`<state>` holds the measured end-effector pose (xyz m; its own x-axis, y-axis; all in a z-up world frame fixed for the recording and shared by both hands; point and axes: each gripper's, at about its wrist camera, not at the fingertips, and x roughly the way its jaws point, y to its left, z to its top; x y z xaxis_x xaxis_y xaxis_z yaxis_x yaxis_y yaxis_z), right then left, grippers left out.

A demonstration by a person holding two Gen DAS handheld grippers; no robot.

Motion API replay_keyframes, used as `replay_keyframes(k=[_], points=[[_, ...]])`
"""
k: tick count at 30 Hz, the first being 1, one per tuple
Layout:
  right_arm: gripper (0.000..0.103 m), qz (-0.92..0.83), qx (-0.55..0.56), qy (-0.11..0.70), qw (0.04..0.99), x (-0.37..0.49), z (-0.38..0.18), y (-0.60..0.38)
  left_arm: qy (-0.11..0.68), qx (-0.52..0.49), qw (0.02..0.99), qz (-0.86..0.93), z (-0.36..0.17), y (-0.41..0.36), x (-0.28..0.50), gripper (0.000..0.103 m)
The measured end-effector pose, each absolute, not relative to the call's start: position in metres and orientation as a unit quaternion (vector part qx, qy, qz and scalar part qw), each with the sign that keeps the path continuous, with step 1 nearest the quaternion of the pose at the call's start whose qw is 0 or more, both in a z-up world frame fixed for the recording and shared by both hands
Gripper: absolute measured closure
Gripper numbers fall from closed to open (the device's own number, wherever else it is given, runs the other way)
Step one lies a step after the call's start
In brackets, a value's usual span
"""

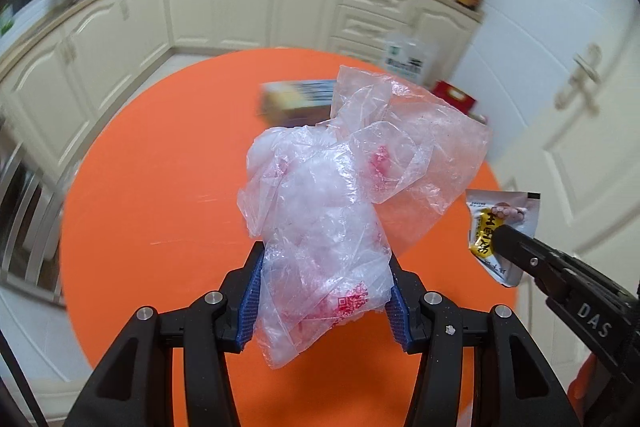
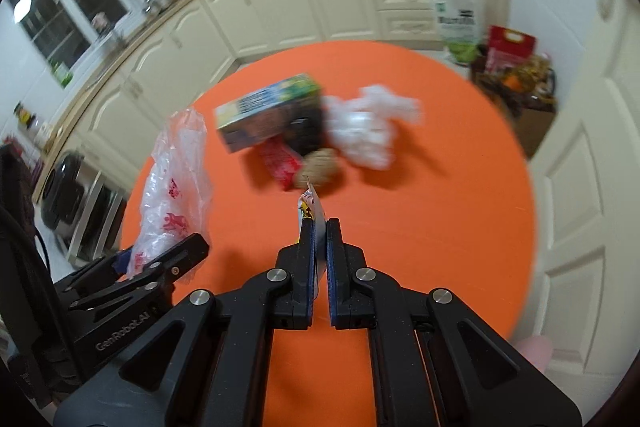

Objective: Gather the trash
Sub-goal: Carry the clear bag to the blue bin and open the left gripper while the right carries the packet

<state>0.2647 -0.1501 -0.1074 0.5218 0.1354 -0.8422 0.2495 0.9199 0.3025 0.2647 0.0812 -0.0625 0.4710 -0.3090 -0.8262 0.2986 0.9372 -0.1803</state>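
- One clear plastic bag [image 1: 340,195]
- One small sachet [image 1: 496,227]
- One cardboard box [image 2: 264,115]
- One red wrapper [image 2: 280,163]
- One white crumpled bag [image 2: 372,131]
- One orange table [image 2: 440,211]
- Two grippers: left [image 1: 326,291], right [image 2: 320,239]

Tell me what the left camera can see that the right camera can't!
Only the left wrist view shows the sachet's printed yellow front, and the red code on the plastic bag.

Only the right wrist view shows the red wrapper, the white crumpled bag and the brown lump beside the box.

Both show the orange table, the left gripper shut on the plastic bag, and the right gripper shut on the sachet.
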Motion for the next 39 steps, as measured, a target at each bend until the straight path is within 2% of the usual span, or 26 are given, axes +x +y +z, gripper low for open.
replay_keyframes(k=[9, 18, 30, 39], points=[[0.097, -0.112, 0.239, 0.449, 0.853, 0.189, -0.098, -0.236, 0.468, 0.067, 0.842, -0.26, -0.056, -0.015, 0.208, 0.054], [0.097, -0.192, 0.287, 0.433, 0.833, 0.122, -0.113, -0.308, 0.483, 0.135, 0.803, -0.321, -0.078, -0.115, 0.183, 0.054], [0.097, -0.249, 0.331, 0.452, 0.79, 0.073, -0.147, -0.374, 0.495, 0.179, 0.778, -0.343, -0.104, -0.227, 0.209, 0.054], [0.097, -0.248, 0.361, 0.461, 0.772, 0.064, -0.169, -0.398, 0.509, 0.211, 0.766, -0.331, -0.124, -0.271, 0.218, 0.047]])
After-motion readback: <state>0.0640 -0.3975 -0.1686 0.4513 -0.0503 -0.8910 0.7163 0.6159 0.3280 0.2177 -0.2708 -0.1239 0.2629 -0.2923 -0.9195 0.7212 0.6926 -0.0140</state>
